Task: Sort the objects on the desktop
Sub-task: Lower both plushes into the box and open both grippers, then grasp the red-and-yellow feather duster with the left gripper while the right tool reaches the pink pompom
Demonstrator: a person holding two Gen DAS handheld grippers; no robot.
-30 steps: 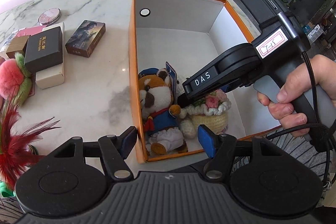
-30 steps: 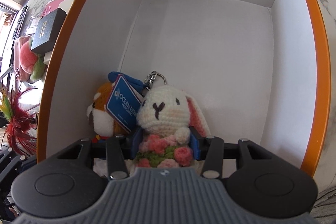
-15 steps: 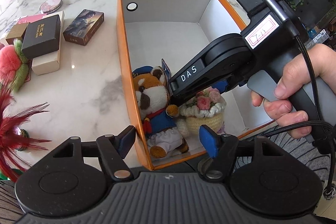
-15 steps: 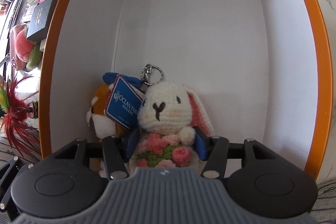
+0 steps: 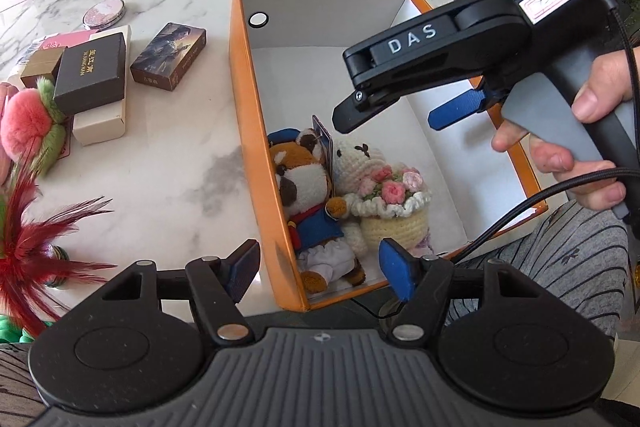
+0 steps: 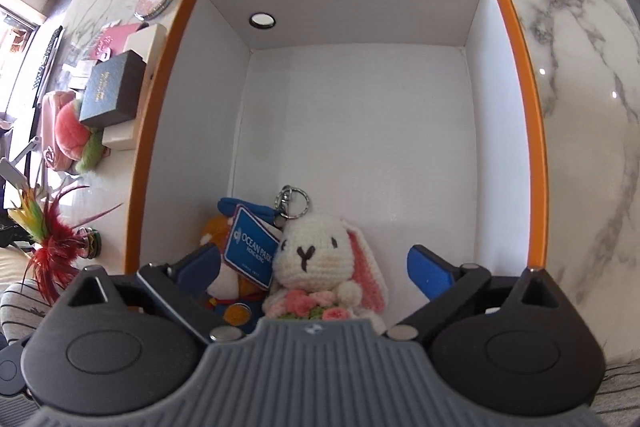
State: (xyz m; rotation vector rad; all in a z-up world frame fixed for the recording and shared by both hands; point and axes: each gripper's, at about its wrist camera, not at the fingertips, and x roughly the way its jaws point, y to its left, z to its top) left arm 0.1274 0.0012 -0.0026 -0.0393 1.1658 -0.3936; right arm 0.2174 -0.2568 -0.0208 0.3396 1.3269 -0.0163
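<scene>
Two plush toys (image 5: pixel 348 195) in one orange box (image 5: pixel 256 163), four-ish small boxes (image 5: pixel 90 73) outside, both grippers (image 6: pixel 314 273) spread, empty.

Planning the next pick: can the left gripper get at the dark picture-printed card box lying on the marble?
Probably yes. The dark picture-printed card box lies flat on the marble table, apart from the stacked boxes and the orange-rimmed box. The left gripper is open, nothing between.

We see the orange box (image 6: pixel 536 131) mostly free; crochet bunny (image 6: pixel 320 267) and plush dog (image 5: pixel 308 187) crowd its near-left corner.
</scene>
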